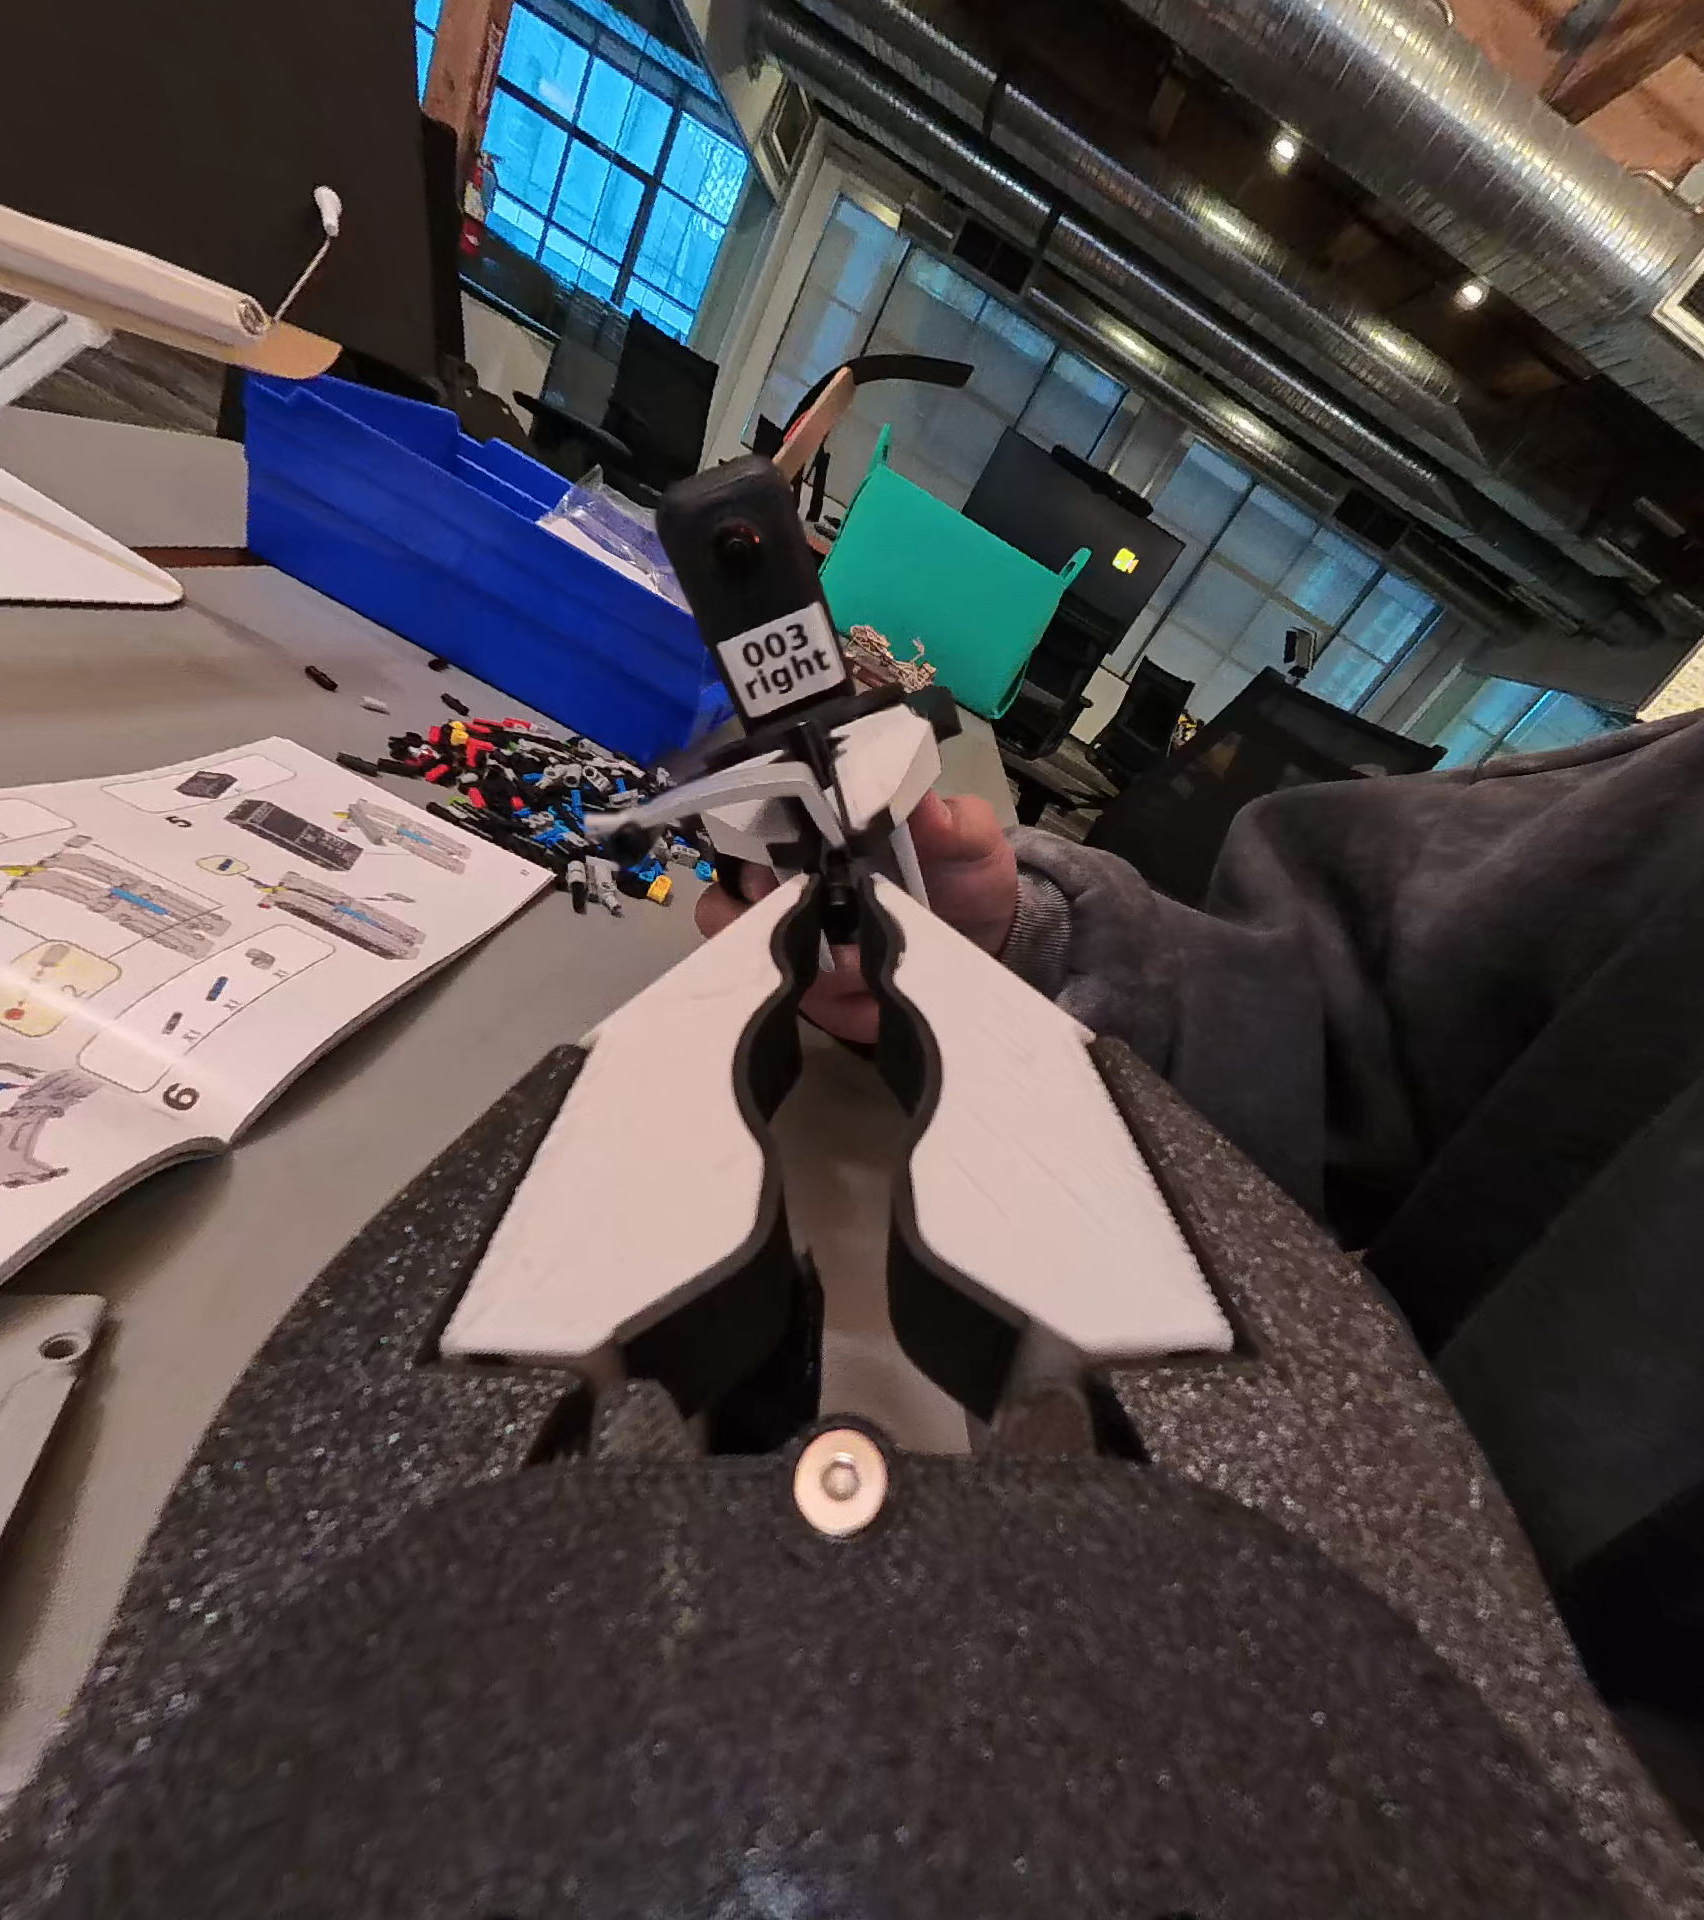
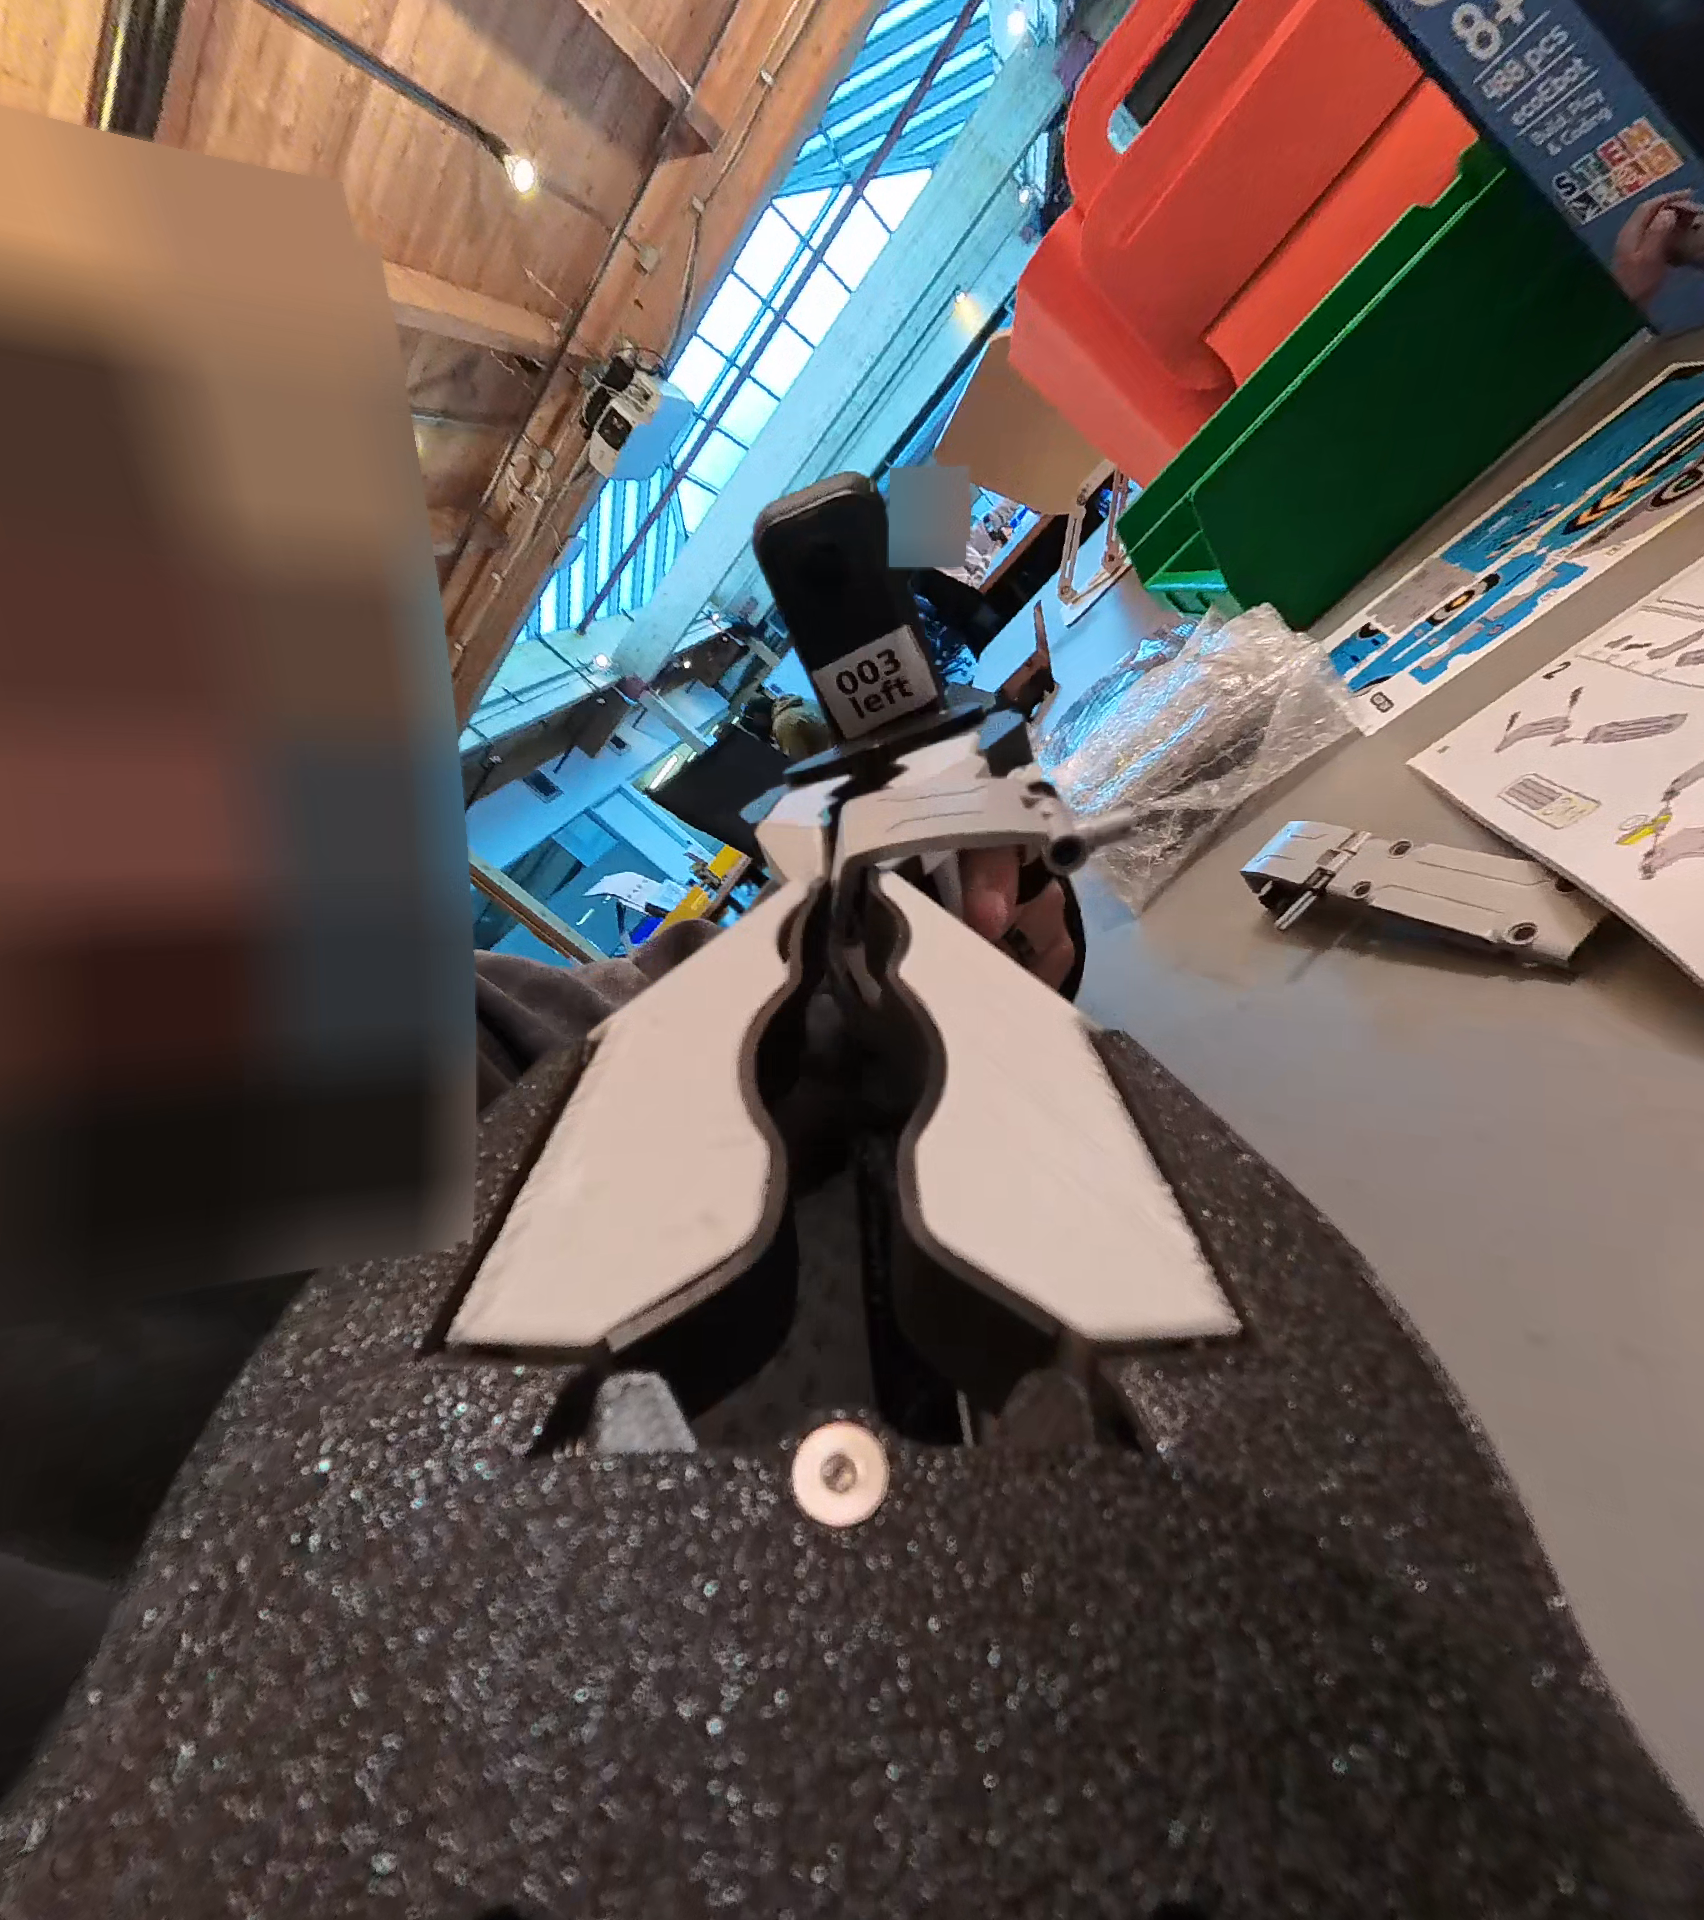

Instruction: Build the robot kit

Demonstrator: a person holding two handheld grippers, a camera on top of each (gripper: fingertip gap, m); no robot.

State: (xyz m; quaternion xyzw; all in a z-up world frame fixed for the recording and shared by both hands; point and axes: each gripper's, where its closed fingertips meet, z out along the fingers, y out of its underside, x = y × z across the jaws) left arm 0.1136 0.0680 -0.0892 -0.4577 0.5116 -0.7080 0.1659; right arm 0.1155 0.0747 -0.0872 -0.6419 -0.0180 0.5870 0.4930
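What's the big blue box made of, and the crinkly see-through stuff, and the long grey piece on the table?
Blue box: looks like hard moulded plastic, smooth with a slight sheen. Crinkly see-through stuff: probably a thin plastic bag or wrap; it is creased and glints. Long grey piece: likely matte plastic with round holes, though painted metal cannot be ruled out.

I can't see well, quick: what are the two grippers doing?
Left gripper: shut on the grey part.
Right gripper: shut on the same grey part.

We note a grey table (image 1: 235, 665) bearing an instruction booklet (image 1: 152, 966), loose building-brick parts (image 1: 526, 779), a blue bin (image 1: 453, 551) and a grey assembled piece (image 2: 1419, 899).
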